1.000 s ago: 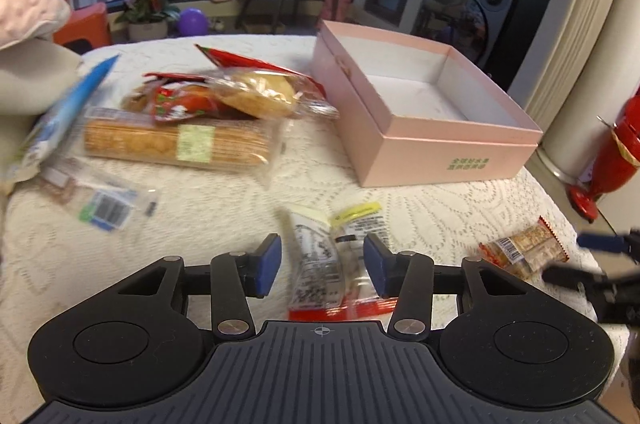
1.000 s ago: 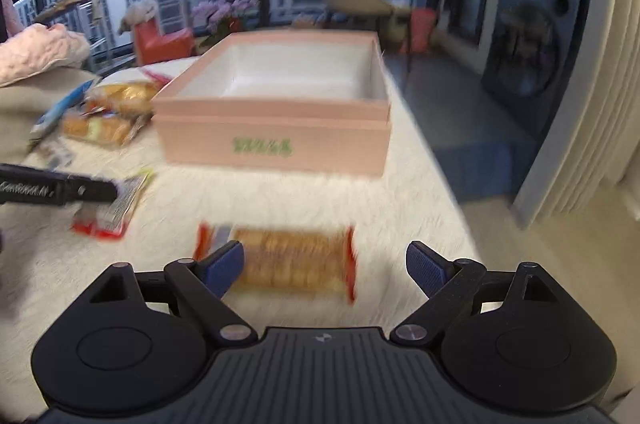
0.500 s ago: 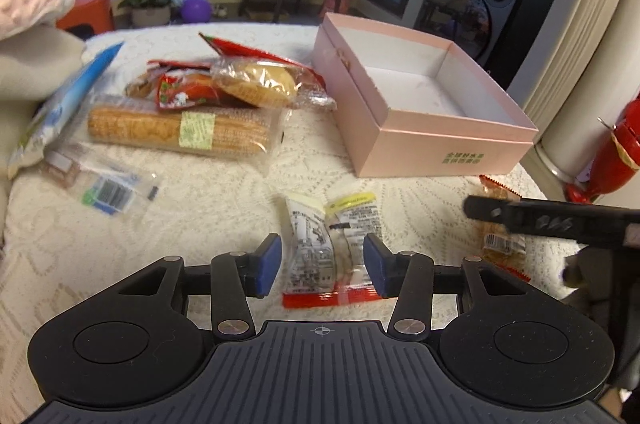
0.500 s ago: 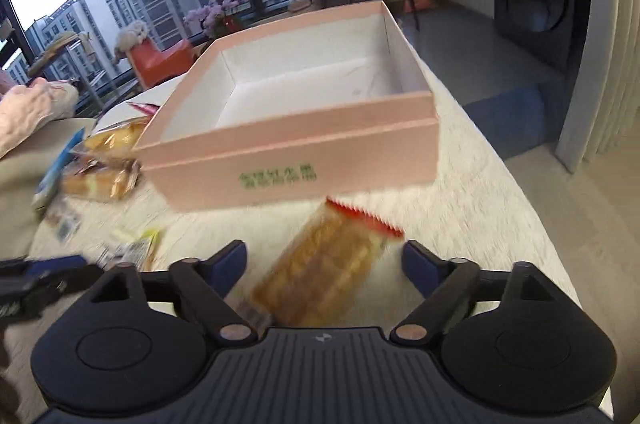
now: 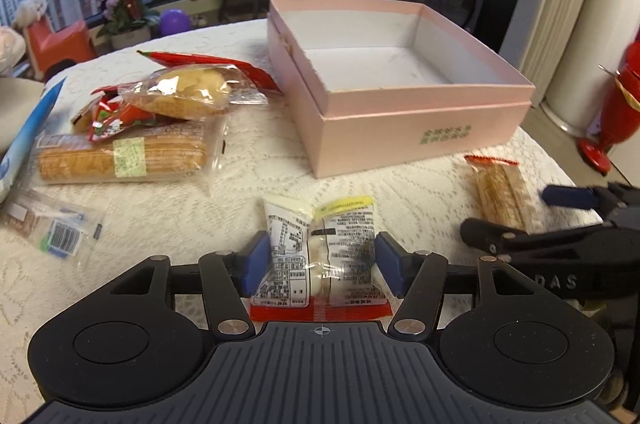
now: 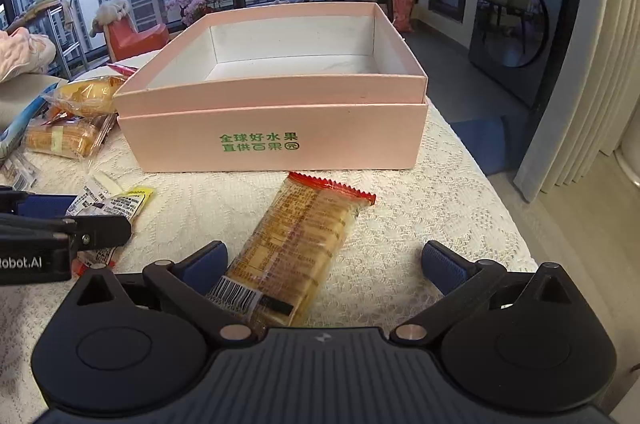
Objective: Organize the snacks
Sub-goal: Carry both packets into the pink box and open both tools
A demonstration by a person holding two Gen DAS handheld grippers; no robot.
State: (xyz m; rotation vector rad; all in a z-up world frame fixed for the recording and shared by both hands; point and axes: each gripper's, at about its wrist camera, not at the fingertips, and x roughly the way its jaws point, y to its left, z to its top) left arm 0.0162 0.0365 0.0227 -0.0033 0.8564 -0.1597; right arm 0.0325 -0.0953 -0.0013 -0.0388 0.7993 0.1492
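Observation:
An open pink box (image 5: 400, 128) stands on the lace-covered table, and nothing shows inside it. My left gripper (image 5: 322, 260) has its jaws opening around a white-and-yellow twin snack packet (image 5: 320, 244) that lies flat on the cloth, with the pads at its sides. My right gripper (image 6: 326, 262) is open and still widening. A long cracker packet (image 6: 296, 244) with a red end lies between its fingers, nearer the left one, just in front of the pink box (image 6: 272, 140). The left wrist view shows the right gripper (image 5: 520, 214) beside the cracker packet (image 5: 498, 188).
A heap of snacks lies left of the box: a long biscuit pack (image 5: 120, 156), a bagged bun (image 5: 184, 92), red wrappers, a blue packet (image 5: 28, 128) and a small barcode packet (image 5: 52, 228). The table edge runs close on the right, above a red object (image 5: 616, 112) on the floor.
The left jaws have spread wider and now flank the twin packet. The right gripper has closed in on the cracker packet and opened further; the packet now lies lengthwise between its fingers.

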